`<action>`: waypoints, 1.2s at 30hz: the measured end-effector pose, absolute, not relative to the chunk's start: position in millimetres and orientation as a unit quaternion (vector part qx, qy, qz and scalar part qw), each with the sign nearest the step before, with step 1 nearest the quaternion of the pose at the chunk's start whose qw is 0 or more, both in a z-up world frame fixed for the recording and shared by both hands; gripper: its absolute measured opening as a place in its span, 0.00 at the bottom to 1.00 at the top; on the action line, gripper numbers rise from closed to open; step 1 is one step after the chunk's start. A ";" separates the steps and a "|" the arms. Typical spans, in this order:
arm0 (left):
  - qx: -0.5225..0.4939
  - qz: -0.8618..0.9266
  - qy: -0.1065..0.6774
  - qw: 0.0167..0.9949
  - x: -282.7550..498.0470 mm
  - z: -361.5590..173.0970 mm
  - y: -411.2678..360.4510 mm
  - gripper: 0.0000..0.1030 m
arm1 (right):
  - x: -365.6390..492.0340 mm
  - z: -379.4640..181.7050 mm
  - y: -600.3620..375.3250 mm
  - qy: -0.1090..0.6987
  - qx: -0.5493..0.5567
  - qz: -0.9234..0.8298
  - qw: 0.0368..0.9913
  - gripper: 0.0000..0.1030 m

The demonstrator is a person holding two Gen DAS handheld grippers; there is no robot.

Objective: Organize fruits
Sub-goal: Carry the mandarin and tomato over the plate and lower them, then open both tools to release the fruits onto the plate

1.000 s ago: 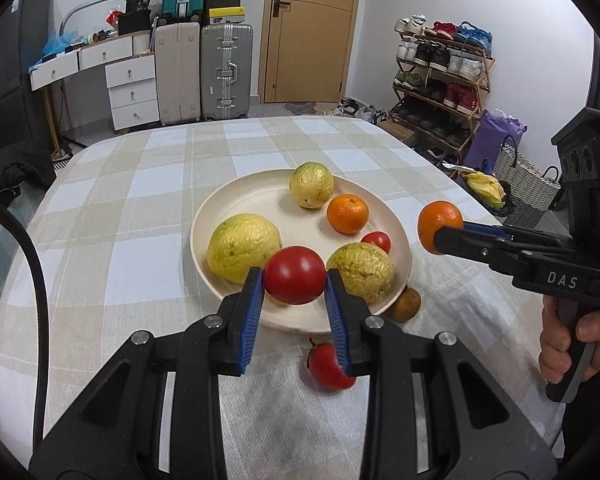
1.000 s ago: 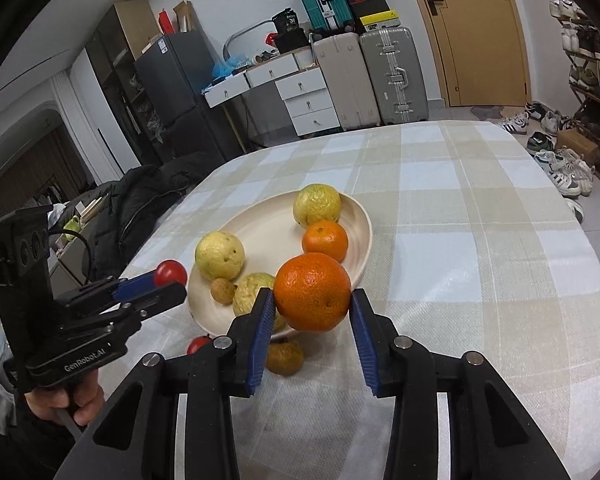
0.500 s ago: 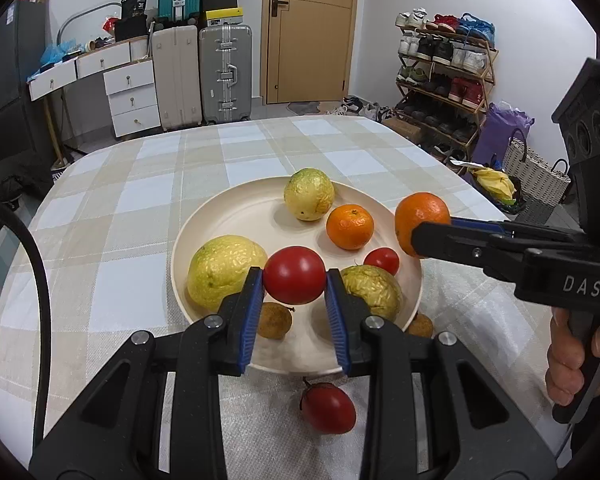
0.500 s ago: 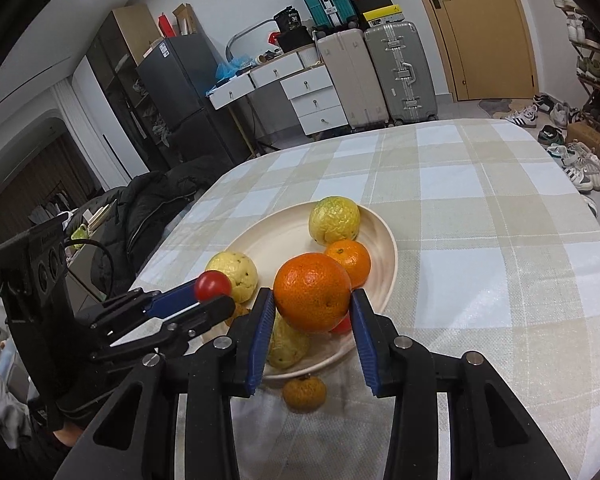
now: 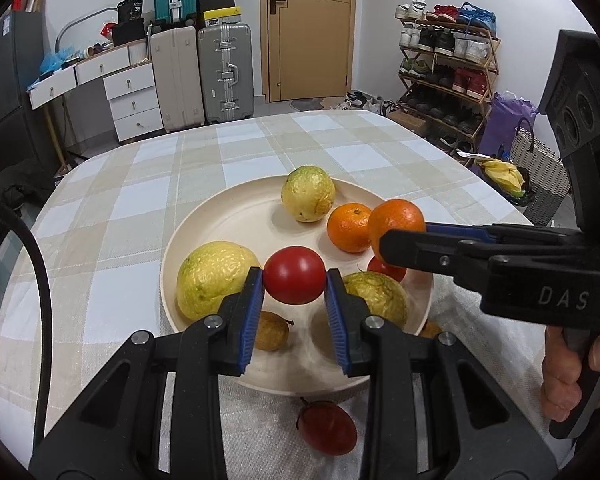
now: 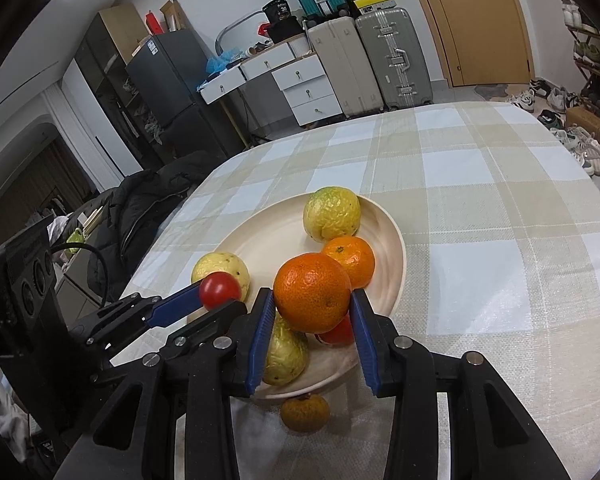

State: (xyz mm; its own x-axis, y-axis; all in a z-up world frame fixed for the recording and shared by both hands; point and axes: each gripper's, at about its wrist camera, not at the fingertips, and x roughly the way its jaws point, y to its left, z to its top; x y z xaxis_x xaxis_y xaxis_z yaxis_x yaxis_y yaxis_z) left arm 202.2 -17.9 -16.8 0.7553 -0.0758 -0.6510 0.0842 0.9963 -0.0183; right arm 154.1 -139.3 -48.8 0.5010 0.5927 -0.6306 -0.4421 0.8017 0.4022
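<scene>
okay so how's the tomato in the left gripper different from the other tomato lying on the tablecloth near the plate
The held tomato is round and bright red; the loose tomato looks darker and more oblong. The held one is clamped in the left gripper above the plate; the loose one lies on the tablecloth outside the plate's near rim. The loose one shows a stem; none shows on the held one. Both are red and smooth-skinned.

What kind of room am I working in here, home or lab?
Most likely a lived-in home room, not a lab: suitcases stand by the door, an open shoe rack lines the wall, and a fridge stands beside drawers behind the checked tablecloth.
</scene>
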 end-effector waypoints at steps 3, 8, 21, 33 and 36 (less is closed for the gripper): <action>0.005 -0.044 0.350 0.936 204.0 -17.5 -18.7 0.28 | 154.7 -49.6 -136.4 0.398 0.091 0.300 0.862 0.38; 0.007 -0.044 0.354 0.934 204.4 -17.1 -20.3 0.28 | 156.0 -48.9 -135.4 0.401 0.091 0.301 0.861 0.38; -0.003 -0.050 0.347 0.937 185.2 -8.1 -13.3 0.58 | 144.1 -37.7 -140.8 0.376 0.080 0.309 0.870 0.51; -0.032 -0.033 0.325 0.945 132.2 5.3 11.8 0.99 | 114.6 -22.0 -164.7 0.340 0.066 0.278 0.896 1.00; -0.028 -0.027 0.328 0.944 121.0 6.9 12.9 0.99 | 109.8 -25.7 -167.2 0.350 0.056 0.275 0.894 1.00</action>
